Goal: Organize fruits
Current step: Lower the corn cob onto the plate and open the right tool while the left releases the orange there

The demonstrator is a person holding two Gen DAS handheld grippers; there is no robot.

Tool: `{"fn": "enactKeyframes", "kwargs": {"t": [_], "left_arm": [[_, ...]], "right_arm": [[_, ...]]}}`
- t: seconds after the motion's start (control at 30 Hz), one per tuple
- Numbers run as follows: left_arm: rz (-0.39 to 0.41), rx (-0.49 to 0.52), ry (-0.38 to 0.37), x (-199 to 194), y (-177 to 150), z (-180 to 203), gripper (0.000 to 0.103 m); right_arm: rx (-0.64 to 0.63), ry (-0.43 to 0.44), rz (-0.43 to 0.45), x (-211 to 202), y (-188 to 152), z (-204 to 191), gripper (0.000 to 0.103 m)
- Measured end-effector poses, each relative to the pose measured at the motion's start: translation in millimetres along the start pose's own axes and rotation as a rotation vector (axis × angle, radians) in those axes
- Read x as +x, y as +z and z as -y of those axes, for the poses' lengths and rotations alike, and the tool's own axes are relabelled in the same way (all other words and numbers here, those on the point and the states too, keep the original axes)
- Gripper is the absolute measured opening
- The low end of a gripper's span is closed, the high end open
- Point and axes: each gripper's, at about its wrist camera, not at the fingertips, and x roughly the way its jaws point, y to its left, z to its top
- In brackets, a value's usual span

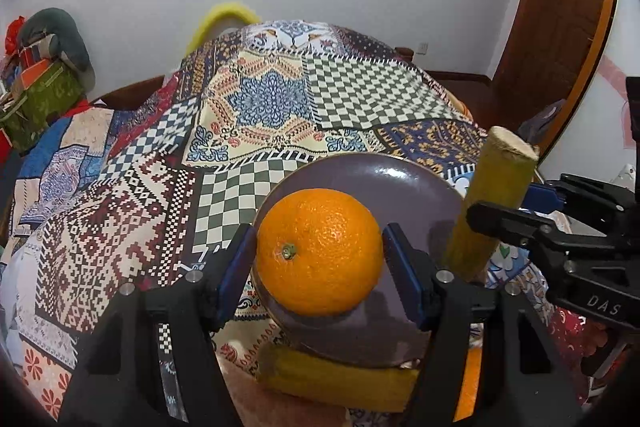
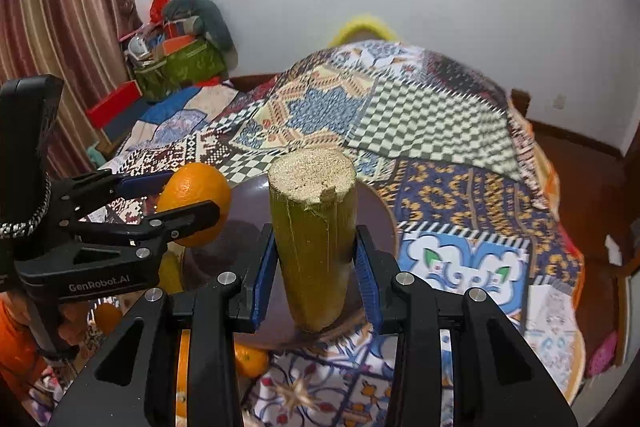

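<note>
Left gripper (image 1: 320,259) points forward and down, both blue pads (image 1: 236,273) squeezed against the sides of an orange (image 1: 318,251), so it's got a solid grip. Right gripper (image 2: 316,267) is tilted down about the same, clamped on a greenish cane piece (image 2: 312,239) that stands upright between its pads. In the right wrist view the left gripper comes in from the left edge of the frame, and a bit of the person's hand (image 2: 74,323) shows under it at lower left, wrapped round the handle.
</note>
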Motion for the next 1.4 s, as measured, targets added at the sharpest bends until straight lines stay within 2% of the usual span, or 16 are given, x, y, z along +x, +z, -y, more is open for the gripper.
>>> {"fn": "enactKeyframes", "kwargs": {"t": [0.13, 0.3, 0.5, 0.67, 0.93, 1.2, 1.4], "left_arm": [[-0.032, 0.018, 0.014, 14.8, 0.9, -1.6, 0.065], [-0.073, -0.026, -0.001, 31.7, 3.9, -13.6, 0.065], [-0.089, -0.021, -0.004, 39.4, 9.5, -17.7, 0.065], [-0.090, 0.000, 0.009, 44.0, 12.0, -14.1, 0.065], [-0.103, -0.012, 0.003, 48.0, 14.8, -17.3, 0.067], [-0.098, 0.021, 0.028, 42.5, 10.2, -10.3, 0.069], [-0.062, 0.012, 0.037, 18.9, 11.2, -10.4, 0.069]], "right_arm": [[-0.003, 0.018, -0.040, 17.4, 4.2, 1.3, 0.034], [-0.008, 0.014, -0.071, 34.6, 11.4, 4.7, 0.034], [0.024, 0.035, -0.109, 50.6, 20.3, 13.3, 0.034], [0.016, -0.019, -0.153, 68.1, 21.4, 16.5, 0.034], [0.010, -0.023, -0.207, 82.8, 17.5, 20.4, 0.034], [0.050, -0.007, -0.204, 80.1, 16.3, 23.7, 0.035], [0.004, -0.027, -0.157, 56.3, 17.0, 10.9, 0.035]]}}
